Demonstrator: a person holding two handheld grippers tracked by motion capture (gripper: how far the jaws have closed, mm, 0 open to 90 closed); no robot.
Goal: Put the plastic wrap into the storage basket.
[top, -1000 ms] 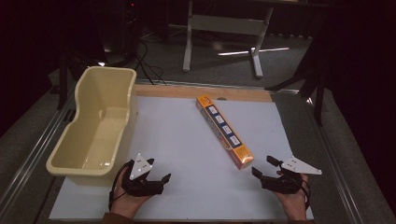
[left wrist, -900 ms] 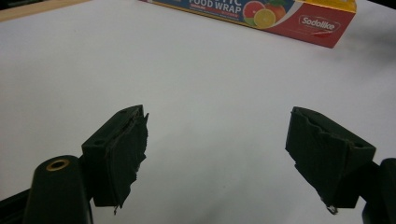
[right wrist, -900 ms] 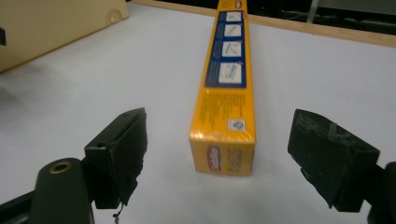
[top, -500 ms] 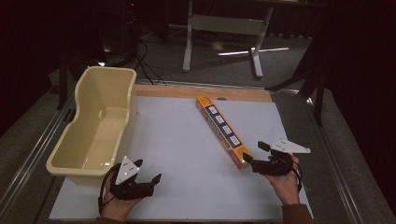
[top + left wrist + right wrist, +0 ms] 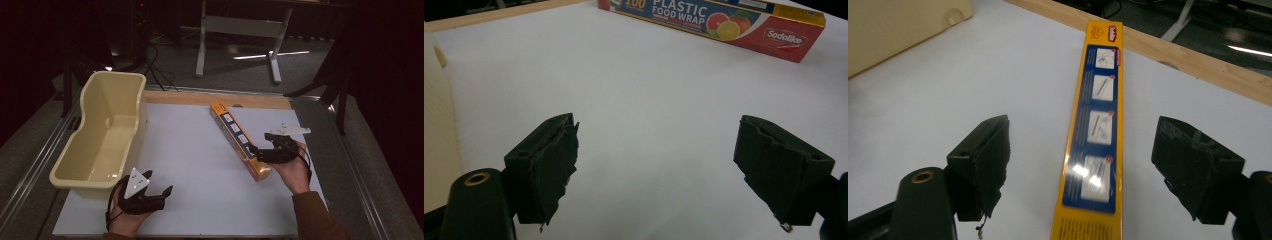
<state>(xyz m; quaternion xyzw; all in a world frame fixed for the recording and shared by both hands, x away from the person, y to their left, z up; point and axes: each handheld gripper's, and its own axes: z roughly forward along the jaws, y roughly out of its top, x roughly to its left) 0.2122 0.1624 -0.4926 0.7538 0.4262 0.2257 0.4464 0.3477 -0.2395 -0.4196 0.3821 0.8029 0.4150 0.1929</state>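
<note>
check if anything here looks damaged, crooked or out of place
The black pad on the left gripper looks torn: one pad has a ragged, frayed edge. The food wrap box lies at a slant across the white table, undamaged. The cream tub sits upright. Nothing is spilled.

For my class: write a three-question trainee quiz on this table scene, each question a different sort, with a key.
1. True or false: the right gripper has its jaws astride the wrap box, not yet pressing on it.
2. What lies in the tub? A) a box B) nothing C) a cable
3. Fill in: the left gripper is ____ and holds nothing.

Key: 1 true; 2 B; 3 open.
</note>
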